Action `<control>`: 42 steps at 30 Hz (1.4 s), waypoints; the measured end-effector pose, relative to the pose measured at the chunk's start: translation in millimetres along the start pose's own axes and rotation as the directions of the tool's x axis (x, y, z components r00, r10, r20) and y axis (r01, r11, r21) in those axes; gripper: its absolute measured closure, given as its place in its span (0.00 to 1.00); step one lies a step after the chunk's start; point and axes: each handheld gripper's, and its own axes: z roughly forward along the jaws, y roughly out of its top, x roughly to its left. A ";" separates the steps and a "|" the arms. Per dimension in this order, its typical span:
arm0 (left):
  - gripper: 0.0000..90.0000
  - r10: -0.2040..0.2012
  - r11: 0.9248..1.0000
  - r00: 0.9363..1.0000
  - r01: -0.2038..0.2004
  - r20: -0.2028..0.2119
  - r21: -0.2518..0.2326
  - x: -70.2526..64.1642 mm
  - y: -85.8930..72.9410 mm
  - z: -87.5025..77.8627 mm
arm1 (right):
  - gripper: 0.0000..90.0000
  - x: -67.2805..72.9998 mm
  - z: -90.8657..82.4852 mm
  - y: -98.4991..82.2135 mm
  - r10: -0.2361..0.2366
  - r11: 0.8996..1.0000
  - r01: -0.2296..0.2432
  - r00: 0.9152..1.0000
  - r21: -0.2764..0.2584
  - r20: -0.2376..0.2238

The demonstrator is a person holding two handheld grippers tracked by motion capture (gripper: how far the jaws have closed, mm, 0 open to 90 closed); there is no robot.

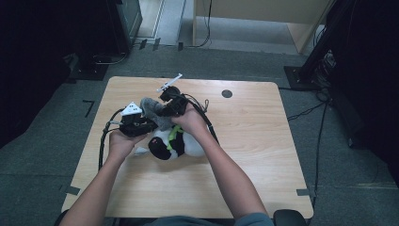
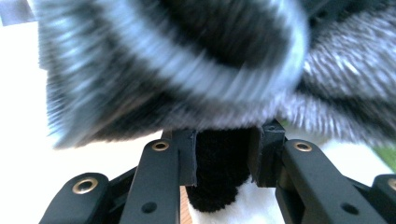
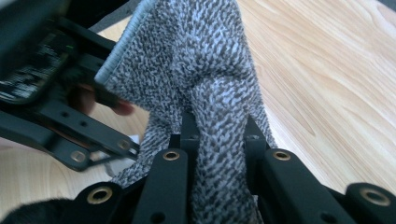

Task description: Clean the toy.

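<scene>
On table (image 1: 254,141), plush toy (image 1: 176,143), grey sock (image 3: 210,79), no legible writing

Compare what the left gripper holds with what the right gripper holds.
The left gripper clamps a black plush limb of the toy; the right gripper clamps grey knitted cloth. The limb is solid black and furry, the cloth speckled grey-white with a hemmed edge. Both sit pinched between the jaws.

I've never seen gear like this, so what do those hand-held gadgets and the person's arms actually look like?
Each hand carries a black gripper: the left gripper and the right gripper, each topped by a pale three-cornered plate. Up close the jaws are matte black bars with brass-coloured rivets. Black cables trail from them over the table. The forearms are bare, with blue-grey clothing at the bottom edge.
</scene>
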 end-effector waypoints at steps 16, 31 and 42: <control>0.76 -0.034 0.999 0.999 0.034 0.032 -0.021 4.2 -1.1 -2.1 | 0.88 -67.2 -3.3 -59.8 0.181 0.975 -0.192 0.978 0.113 0.105; 0.76 -0.061 0.998 0.997 0.062 0.039 -0.019 7.6 -3.7 -2.6 | 0.88 -105.6 -22.2 -122.4 0.234 0.943 -0.287 0.932 0.169 0.279; 0.76 -0.055 0.998 0.998 0.056 0.035 -0.015 6.0 -2.1 -2.7 | 0.88 -73.5 -51.1 -69.8 0.187 0.982 -0.190 0.964 -0.001 0.187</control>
